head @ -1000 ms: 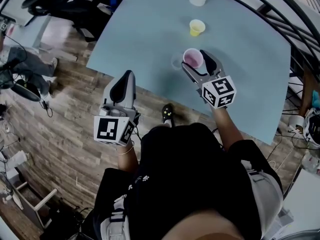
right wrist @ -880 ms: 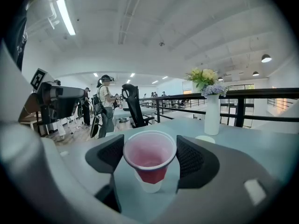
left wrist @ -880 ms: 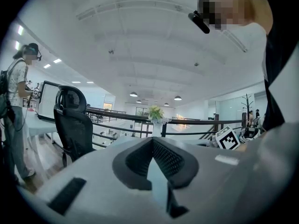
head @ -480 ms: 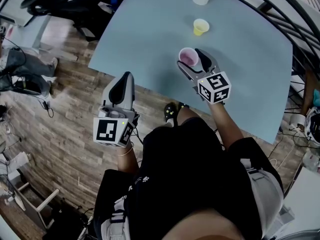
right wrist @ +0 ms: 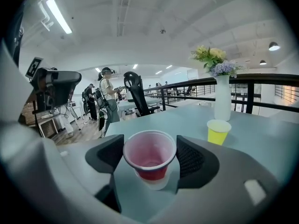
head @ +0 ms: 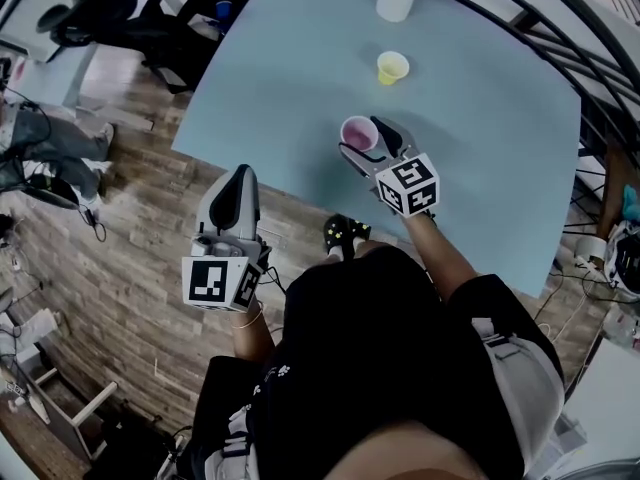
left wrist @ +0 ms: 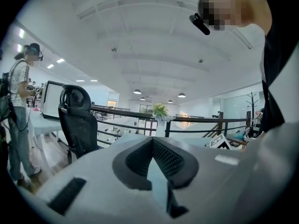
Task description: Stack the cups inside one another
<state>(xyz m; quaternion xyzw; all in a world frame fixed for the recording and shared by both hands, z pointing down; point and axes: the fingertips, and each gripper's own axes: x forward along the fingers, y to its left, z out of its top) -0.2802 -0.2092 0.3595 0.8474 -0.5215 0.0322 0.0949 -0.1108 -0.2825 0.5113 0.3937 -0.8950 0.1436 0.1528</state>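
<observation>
A translucent pink plastic cup (head: 357, 133) stands upright, mouth up and long axis vertical, between the jaws of the right gripper (right wrist: 149, 157). The jaws press its rim from either side. Its inside looks deeper red toward the bottom, with nothing visibly in it. A paler, whitish base shows beneath it, and whether that is a second cup cannot be told.

Two cups can be counted with certainty. The other is a small yellow plastic cup (right wrist: 218, 131), also upright and apparently empty.

One tall white vase (right wrist: 223, 98) at the far end of the pale blue tabletop (head: 480, 168) holds yellow and purple flowers (right wrist: 215, 59). The yellow cup sits near the vase on the person's side. The pink cup sits further from the vase along the same line.

The left gripper (left wrist: 152, 143) is well apart from the vase, off the tabletop over the wooden plank floor (head: 130, 218). Its jaws are pressed together with nothing between them.
</observation>
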